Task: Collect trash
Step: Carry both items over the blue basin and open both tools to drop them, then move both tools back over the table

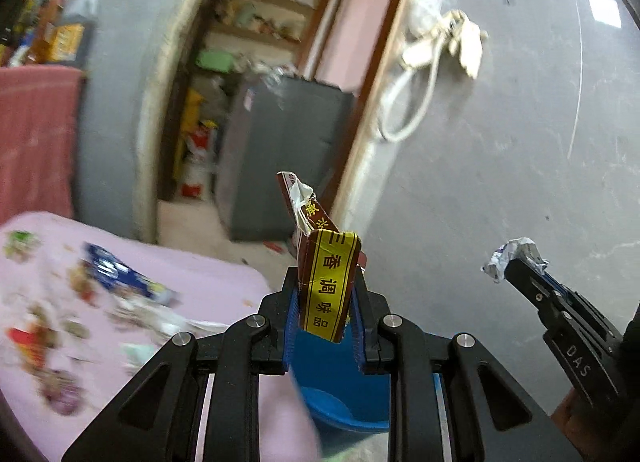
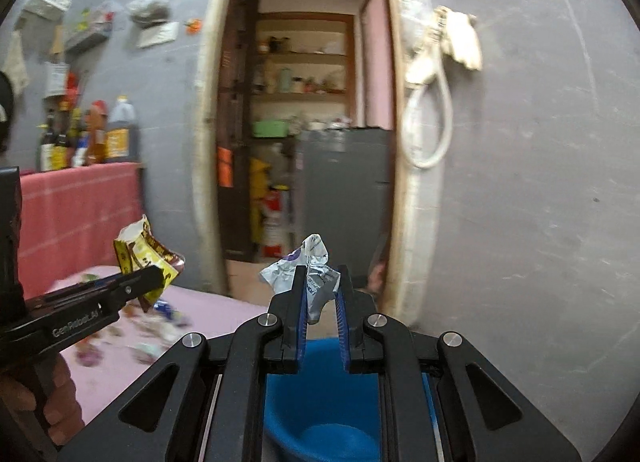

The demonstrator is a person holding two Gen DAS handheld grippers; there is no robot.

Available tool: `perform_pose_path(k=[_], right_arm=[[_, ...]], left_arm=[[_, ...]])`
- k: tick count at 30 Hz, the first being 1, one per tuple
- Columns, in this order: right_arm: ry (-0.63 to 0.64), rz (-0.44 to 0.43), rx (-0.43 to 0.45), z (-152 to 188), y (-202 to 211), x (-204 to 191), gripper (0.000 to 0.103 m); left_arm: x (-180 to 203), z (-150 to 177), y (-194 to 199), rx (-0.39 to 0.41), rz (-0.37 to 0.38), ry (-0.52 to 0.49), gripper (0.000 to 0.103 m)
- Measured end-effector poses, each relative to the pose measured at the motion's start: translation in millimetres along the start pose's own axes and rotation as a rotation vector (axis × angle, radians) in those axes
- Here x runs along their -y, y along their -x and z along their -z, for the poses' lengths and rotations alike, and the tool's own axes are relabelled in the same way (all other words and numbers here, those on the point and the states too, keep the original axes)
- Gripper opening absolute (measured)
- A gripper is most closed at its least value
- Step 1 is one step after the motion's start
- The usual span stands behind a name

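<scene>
Fingers of the left gripper [image 1: 326, 286] pinch a brown-and-yellow seasoning packet [image 1: 326, 282] above the blue bucket [image 1: 344, 402] at 6 o'clock; wrappers [image 1: 128, 274] litter the pink cloth [image 1: 224, 282] at 8. Right wrist view: right gripper [image 2: 322, 290] clamps crumpled silver wrapper [image 2: 312, 266] over the bucket [image 2: 320, 422].

Left gripper [image 1: 326, 286]: jaws nearly closed, clamped on a carton [image 1: 326, 282] that stands up between the pads. Points slightly below level. The hand [image 2: 24, 398] wraps its handle from below.

Right gripper [image 2: 322, 290]: jaws pinched on a crumpled wrapper [image 2: 312, 270], also aimed slightly below level. It sits just right of the left one, roughly level with it, both pointing the same way.
</scene>
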State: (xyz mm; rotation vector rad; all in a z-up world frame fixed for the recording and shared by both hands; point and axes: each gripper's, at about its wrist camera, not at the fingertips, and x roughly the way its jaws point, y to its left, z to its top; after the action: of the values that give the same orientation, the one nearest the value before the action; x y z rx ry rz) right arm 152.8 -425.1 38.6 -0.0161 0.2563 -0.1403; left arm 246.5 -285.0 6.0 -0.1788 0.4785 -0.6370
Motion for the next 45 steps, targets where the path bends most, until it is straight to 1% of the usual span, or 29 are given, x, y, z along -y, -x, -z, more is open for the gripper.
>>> perform_pose_path(k=[5, 10, 14, 17, 18, 20, 21, 24, 26, 27, 28, 29, 30, 31, 32, 33, 34, 35, 36, 37, 40, 41, 44, 45], right_arm=[[-0.037, 0.055, -0.076, 21.0, -18.7, 37.4, 0.012], [-0.087, 0.065, -0.163, 45.1, -39.9, 59.6, 0.013], [-0.128, 0.053, -0.242, 65.6, -56.7, 68.0, 0.013], [-0.158, 0.043, -0.285, 76.7, -67.3, 72.0, 0.015], [-0.169, 0.04, -0.301, 80.2, -70.9, 73.3, 0.016], [-0.186, 0.04, -0.329, 84.0, -79.8, 76.2, 0.023], [-0.191, 0.04, -0.336, 85.5, -81.1, 76.6, 0.029], [-0.206, 0.039, -0.35, 86.3, -83.2, 76.2, 0.029], [-0.211, 0.039, -0.344, 83.5, -81.8, 76.5, 0.029], [-0.21, 0.04, -0.337, 80.9, -82.5, 76.6, 0.031], [-0.208, 0.042, -0.326, 78.0, -78.2, 75.4, 0.039], [-0.209, 0.042, -0.315, 76.3, -76.6, 74.4, 0.044], [-0.214, 0.04, -0.298, 73.7, -74.3, 72.6, 0.048], [-0.218, 0.037, -0.272, 68.7, -67.2, 70.7, 0.048], [-0.216, 0.037, -0.256, 64.6, -62.7, 68.4, 0.048], [-0.213, 0.035, -0.239, 60.5, -57.4, 65.7, 0.05], [-0.211, 0.034, -0.225, 56.7, -54.7, 63.1, 0.055], [-0.209, 0.032, -0.202, 51.4, -49.4, 59.6, 0.06], [-0.208, 0.029, -0.176, 46.0, -43.5, 55.9, 0.071], [-0.209, 0.027, -0.156, 40.9, -40.3, 52.6, 0.077], [-0.199, 0.019, -0.081, 25.1, -21.9, 38.8, 0.083], [-0.194, 0.014, -0.06, 19.7, -17.4, 34.7, 0.085], [-0.176, -0.002, 0.0, 6.8, -3.8, 19.9, 0.094], [-0.171, -0.009, 0.02, 3.4, 0.8, 14.3, 0.1]], left_arm=[[16.8, 8.4, -49.9, -0.123, 0.02, -0.015, 0.019], [21.0, 19.4, -94.4, -0.251, 0.012, -0.013, 0.02], [11.6, 33.3, -116.8, -0.336, 0.004, 0.02, 0.019], [-0.3, 38.9, -129.7, -0.394, 0.004, 0.06, 0.02], [-3.0, 41.5, -130.3, -0.405, 0.004, 0.069, 0.02], [-10.1, 41.7, -131.0, -0.413, 0.001, 0.086, 0.021], [-14.1, 39.5, -128.1, -0.408, 0.0, 0.092, 0.022], [-18.9, 32.1, -115.0, -0.373, -0.009, 0.087, 0.029], [-22.0, 24.7, -100.8, -0.336, -0.016, 0.079, 0.033], [-20.7, 21.1, -92.6, -0.318, -0.022, 0.074, 0.037], [-21.9, 17.6, -84.6, -0.295, -0.029, 0.07, 0.041], [-21.8, 14.7, -77.9, -0.276, -0.034, 0.066, 0.043], [-23.2, 10.2, -69.1, -0.251, -0.042, 0.057, 0.048], [-24.3, 6.5, -60.6, -0.228, -0.05, 0.046, 0.054], [-27.3, 1.4, -49.2, -0.195, -0.064, 0.032, 0.057], [-23.9, -1.0, -37.9, -0.175, -0.072, 0.023, 0.063], [-24.5, -3.2, -27.6, -0.149, -0.082, 0.011, 0.071], [-26.3, -6.1, -18.9, -0.126, -0.092, -0.002, 0.076], [-27.7, -9.1, -8.0, -0.097, -0.109, -0.018, 0.086], [-29.5, -10.0, -0.1, -0.075, -0.127, -0.03, 0.092], [-32.3, -9.3, 29.6, -0.014, -0.169, -0.06, 0.1], [-33.8, -9.5, 37.9, -0.001, -0.18, -0.065, 0.101], [-42.3, -12.9, 65.8, 0.045, -0.213, -0.071, 0.101], [-47.3, -12.6, 74.5, 0.058, -0.222, -0.071, 0.102]])
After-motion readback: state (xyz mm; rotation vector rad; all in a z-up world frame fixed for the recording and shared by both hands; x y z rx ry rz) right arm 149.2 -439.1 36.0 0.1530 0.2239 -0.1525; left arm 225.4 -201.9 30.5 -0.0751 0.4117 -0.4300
